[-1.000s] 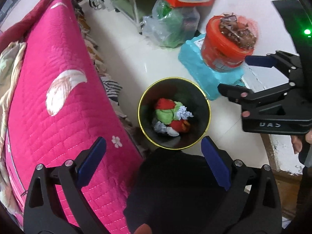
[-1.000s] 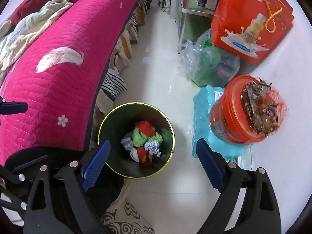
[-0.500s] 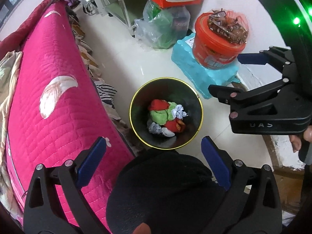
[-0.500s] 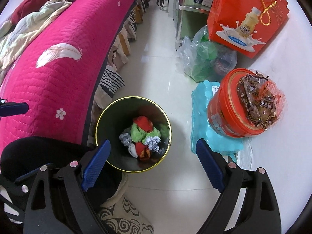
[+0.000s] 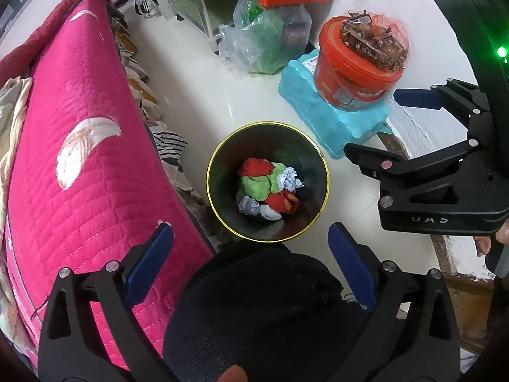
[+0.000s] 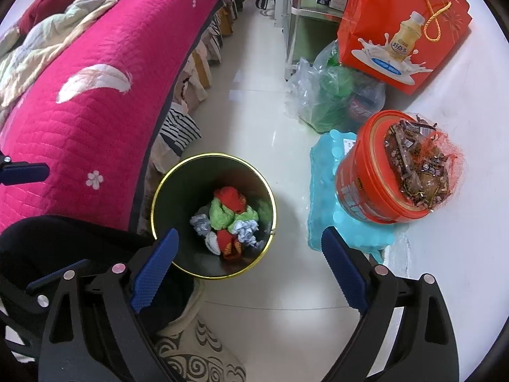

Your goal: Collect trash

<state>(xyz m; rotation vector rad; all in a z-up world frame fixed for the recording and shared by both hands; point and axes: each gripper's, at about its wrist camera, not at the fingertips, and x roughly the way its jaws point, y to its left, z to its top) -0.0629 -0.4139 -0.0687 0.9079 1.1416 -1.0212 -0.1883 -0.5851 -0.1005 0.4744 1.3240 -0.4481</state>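
Observation:
A round black bin with a gold rim (image 5: 325, 172) (image 6: 152, 203) stands on the white floor beside the bed. Inside lie crumpled red, green and grey-white trash pieces (image 5: 268, 187) (image 6: 230, 219). My left gripper (image 5: 251, 250) is open and empty, held high above the bin's near side. My right gripper (image 6: 249, 250) is open and empty, also above the bin; it shows from the side in the left wrist view (image 5: 375, 127). A black-clothed knee (image 5: 267, 315) fills the space under the left gripper.
A pink quilted bed (image 5: 79, 165) (image 6: 79, 102) runs along the left. A red tub topped with wrappers (image 5: 359, 73) (image 6: 388, 178) sits on a blue water-bottle pack (image 6: 321, 191). A clear plastic bag (image 6: 331, 102), a red gift box (image 6: 397, 25) and a shelf stand behind.
Both grippers have drawn back and up from the bin, so it looks smaller. Both stay open. The trash in the bin has not moved.

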